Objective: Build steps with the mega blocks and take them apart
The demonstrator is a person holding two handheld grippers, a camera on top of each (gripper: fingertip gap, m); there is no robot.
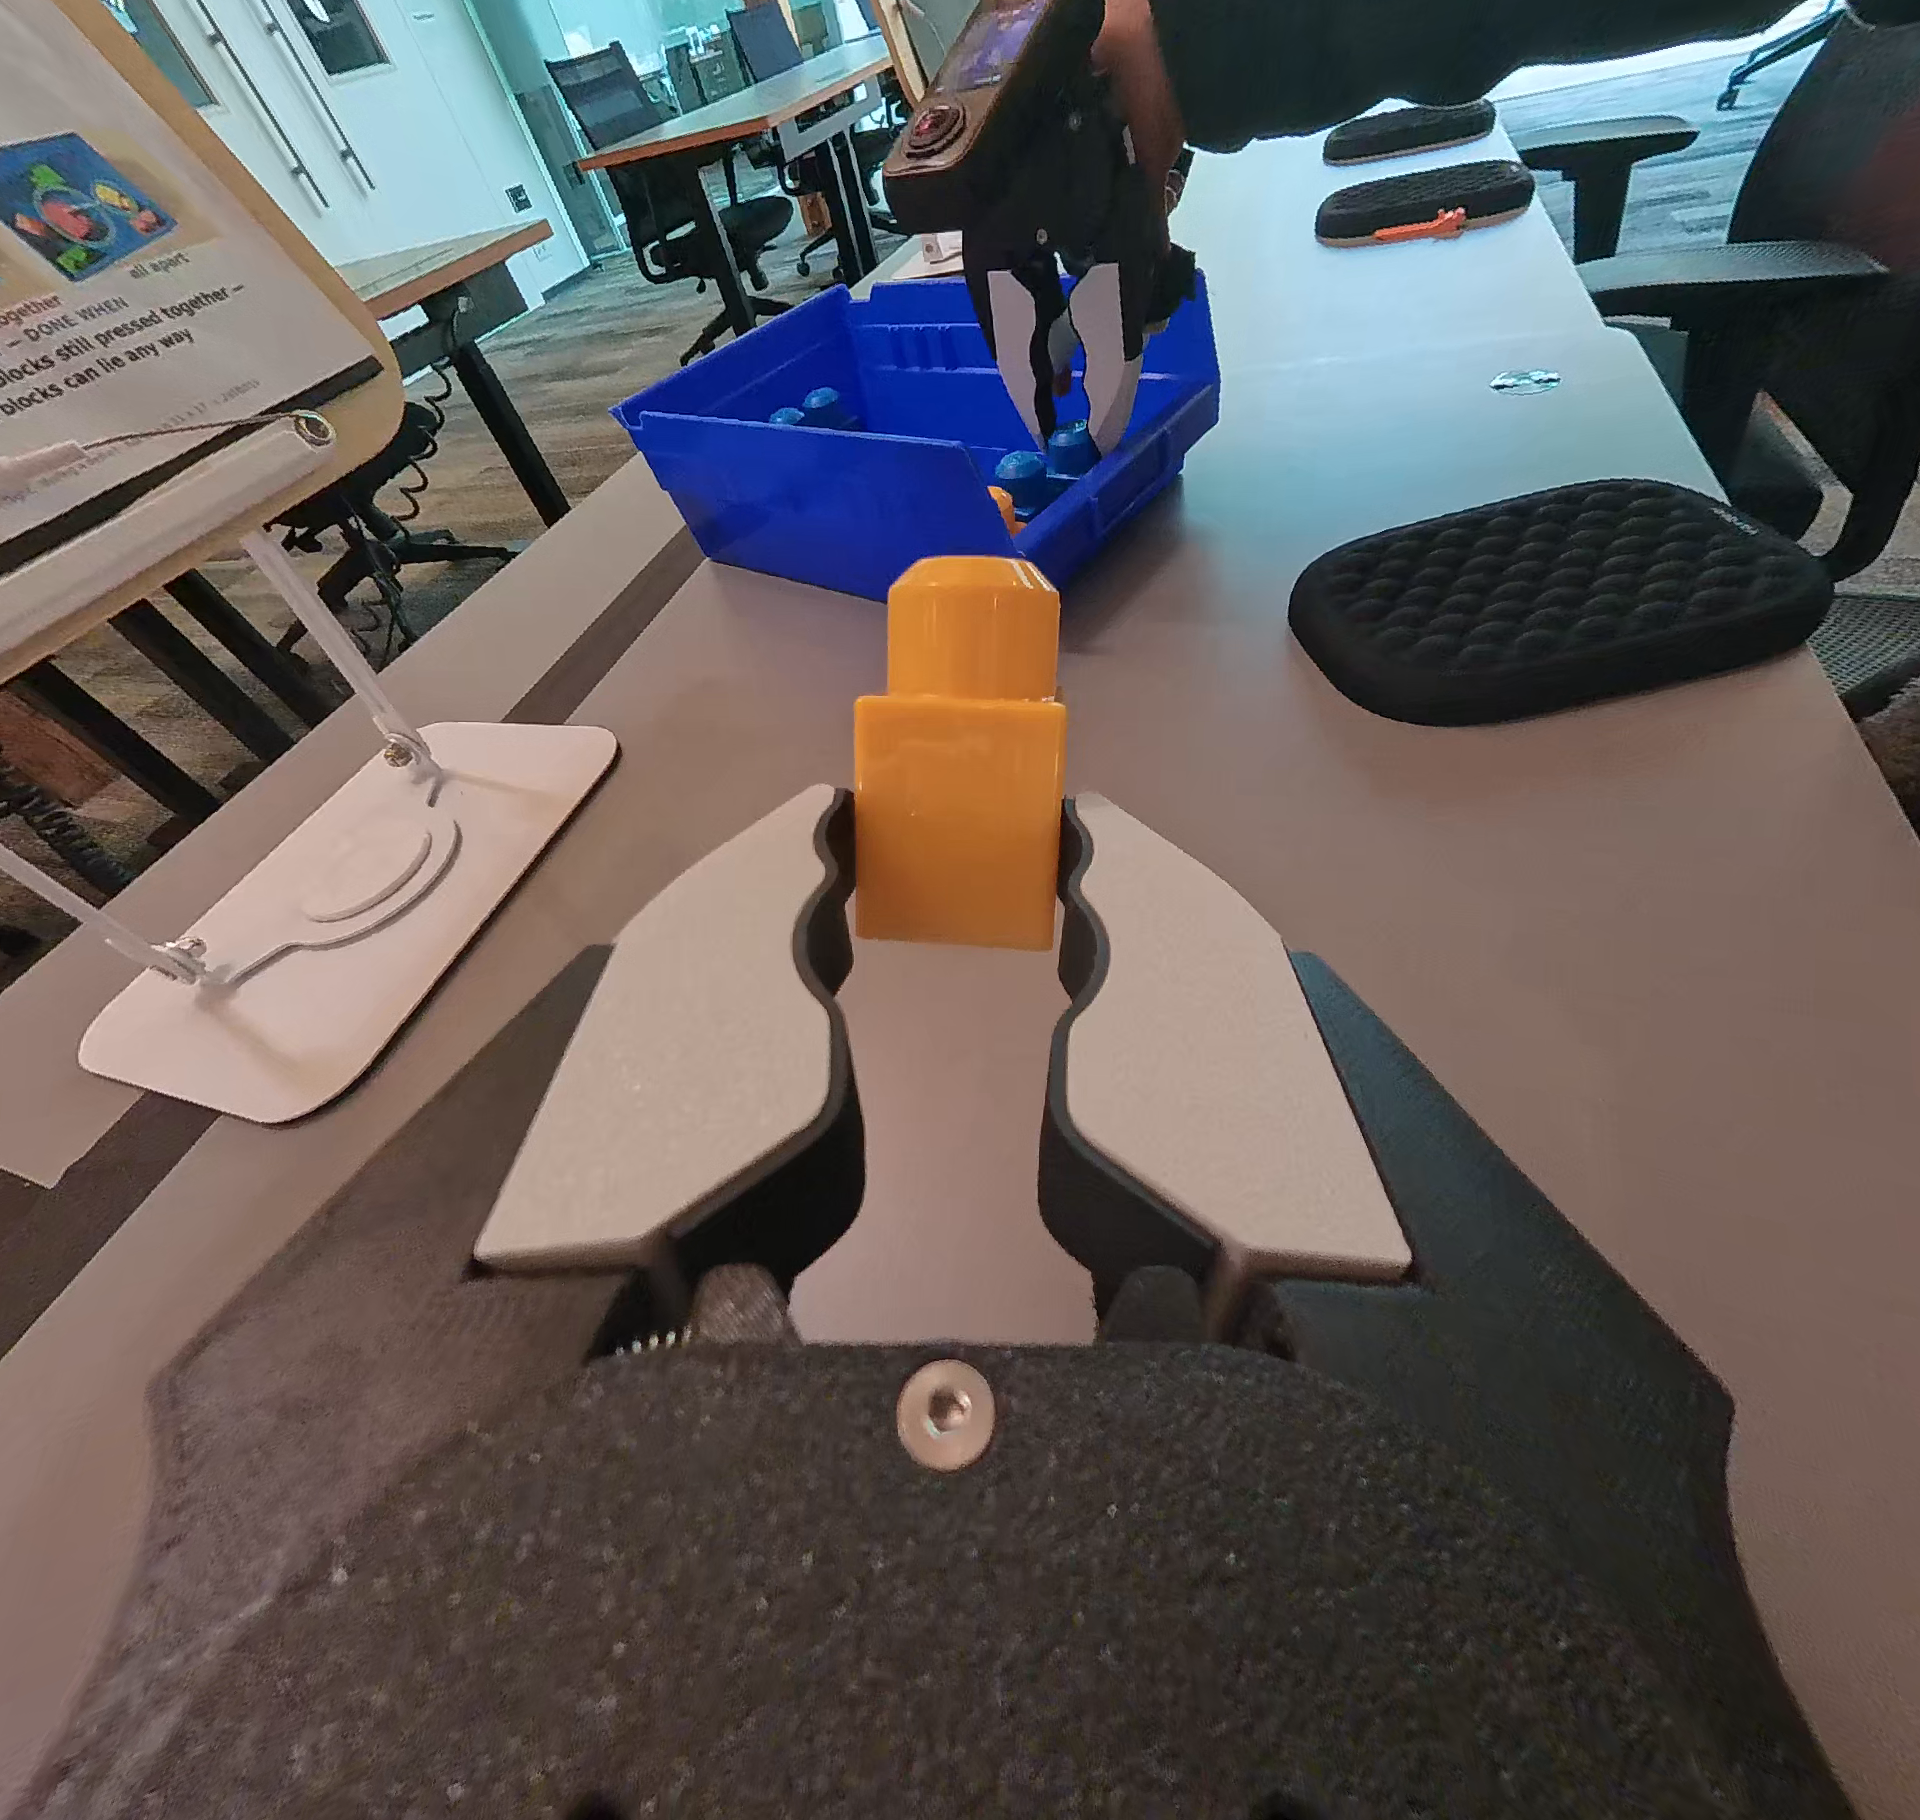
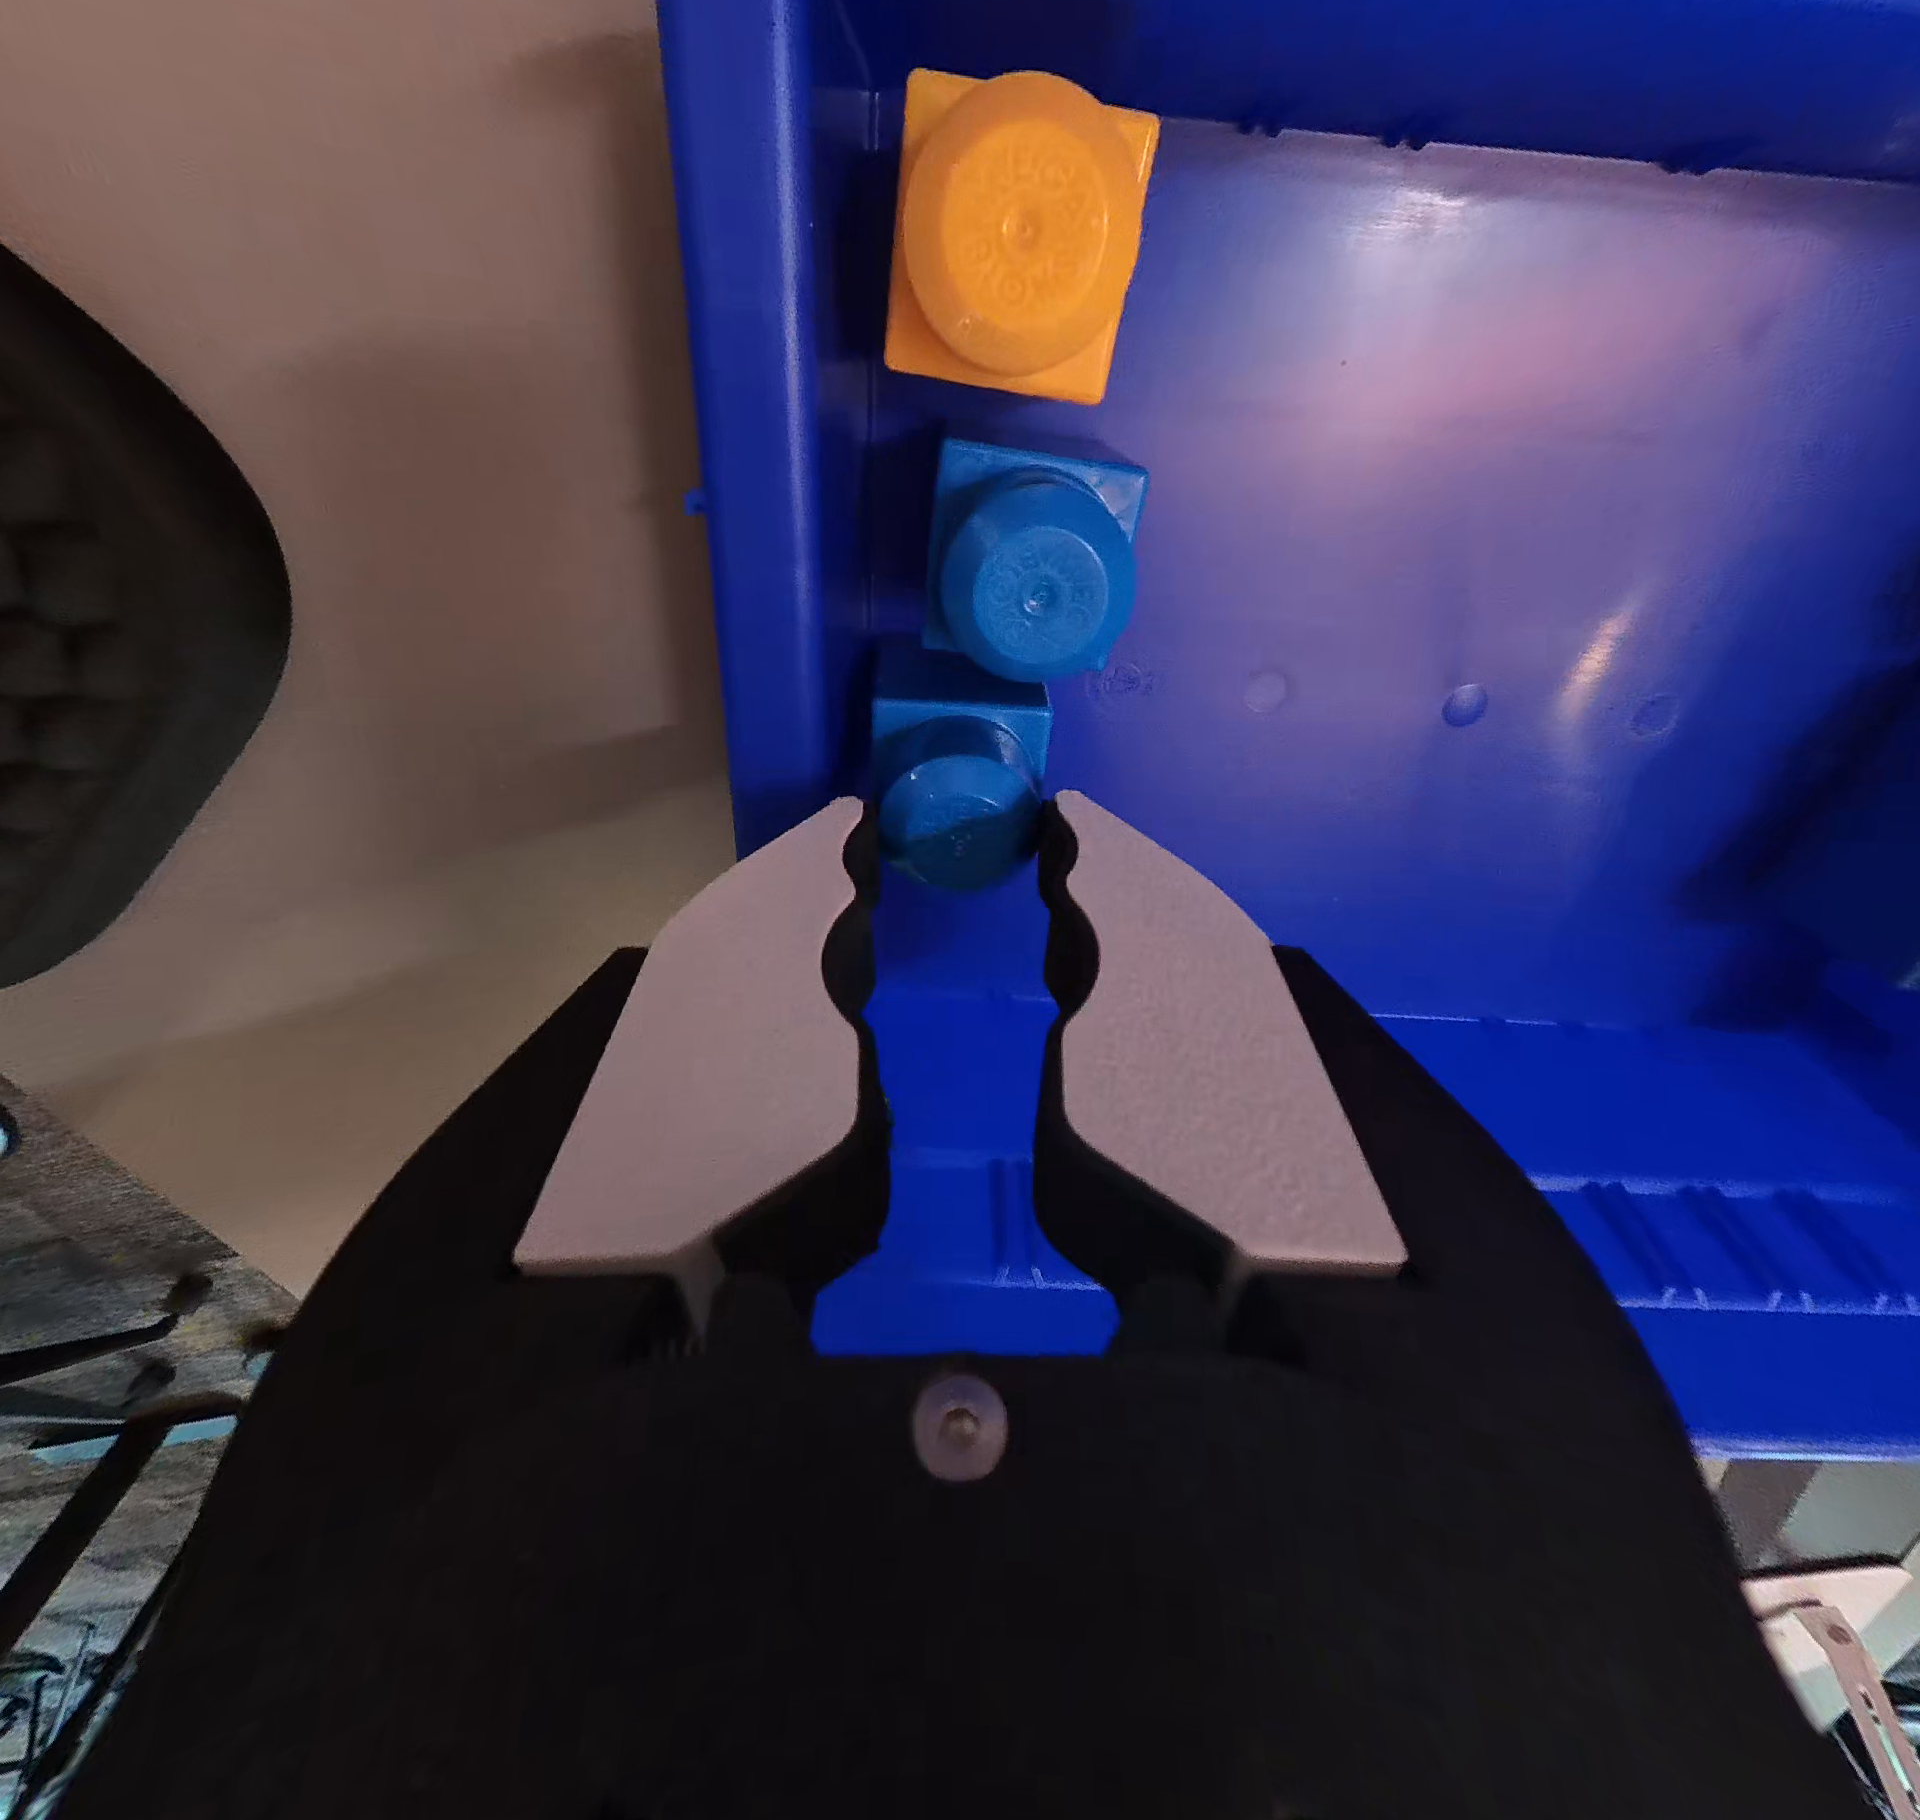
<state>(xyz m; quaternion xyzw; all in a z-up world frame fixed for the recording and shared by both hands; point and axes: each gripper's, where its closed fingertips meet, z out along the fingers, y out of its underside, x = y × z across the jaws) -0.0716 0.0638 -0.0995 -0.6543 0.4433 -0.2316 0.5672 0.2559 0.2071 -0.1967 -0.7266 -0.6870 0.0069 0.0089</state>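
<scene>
1. The left tool (image 1: 956, 835) is seen low over the grey tabletop (image 1: 1455, 939), closed onto the base of an upright orange block (image 1: 961, 783); both fingertips are pressed against the block's sides, and its stud points up.
2. A blue bin (image 1: 831, 482) is placed farther along the tabletop, well apart from the orange block.
3. The right tool (image 2: 956, 820) is pointed down into the bin, held by a person's hand (image 1: 1143, 77). Its tips are set on either side of the stud of a blue block (image 2: 961, 783), touching or nearly touching it; a firm grip cannot be confirmed.
4. In the right wrist view three blocks are lined up along one wall of the bin: the blue block at the tool tips, a second blue block (image 2: 1034, 575) just beyond it, and another orange block (image 2: 1018, 232) beyond that.
5. A black textured pad (image 1: 1558, 596) is laid to the right of the bin, and a white stand base (image 1: 343, 918) is set at the left.
</scene>
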